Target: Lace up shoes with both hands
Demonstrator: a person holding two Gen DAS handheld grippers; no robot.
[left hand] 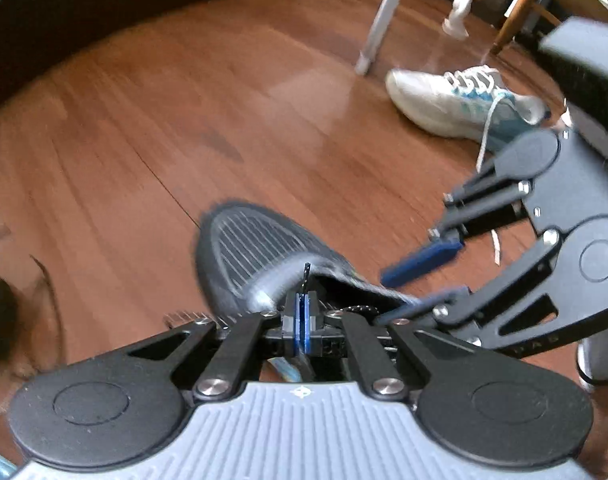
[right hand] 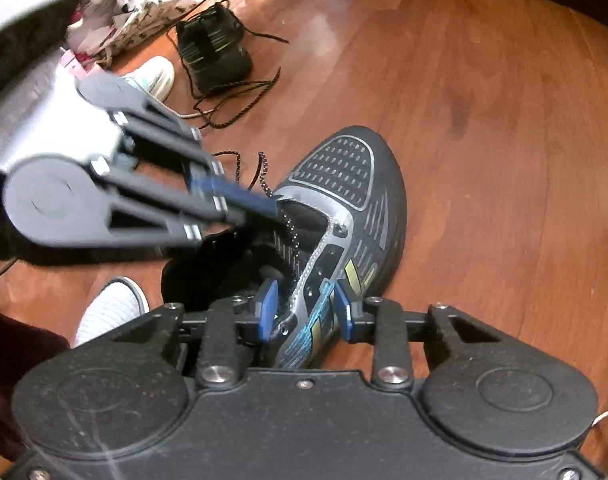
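the dark shoe sits on the wood floor, toe pointing away. left tongs are pinched tight on the black lace tip, right over the shoe's opening. right tongs are spread apart, straddling the eyelet flap without clamping it. upper eyelets look bare to me, so i'd guess plenty of threading is left.

A home — wood floor, scattered shoes, a chair leg.
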